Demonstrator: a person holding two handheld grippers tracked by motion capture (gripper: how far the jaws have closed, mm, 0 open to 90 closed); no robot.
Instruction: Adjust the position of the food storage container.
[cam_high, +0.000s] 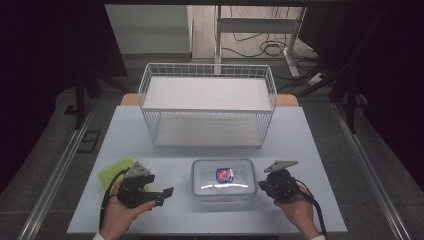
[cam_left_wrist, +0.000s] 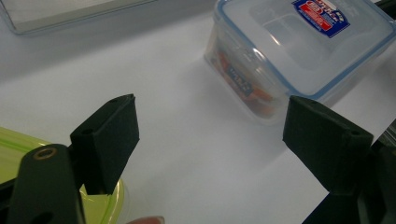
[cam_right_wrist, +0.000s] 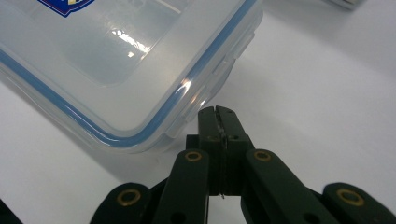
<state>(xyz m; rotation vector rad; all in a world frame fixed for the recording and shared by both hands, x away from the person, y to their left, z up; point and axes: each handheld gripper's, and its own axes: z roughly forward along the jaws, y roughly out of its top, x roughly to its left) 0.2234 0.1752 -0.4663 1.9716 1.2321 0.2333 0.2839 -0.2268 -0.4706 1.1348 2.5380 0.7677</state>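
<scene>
Clear lidded food container (cam_high: 223, 179): table centre, between grippers; left gripper view reveals orange packets inside (high view doesn't). Left gripper (cam_left_wrist: 210, 140) jaws apart, empty. Right gripper (cam_right_wrist: 219, 116) jaws together, beside container's clasp. Wire basket (cam_high: 207, 105) behind.

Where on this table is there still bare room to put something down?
Bare patches: the white table between the white wire basket and the clear plastic box with a blue-rimmed lid, and both far corners beside the basket. The near edge is crowded: the left gripper, a yellow-green lid, the box, the right gripper.
</scene>
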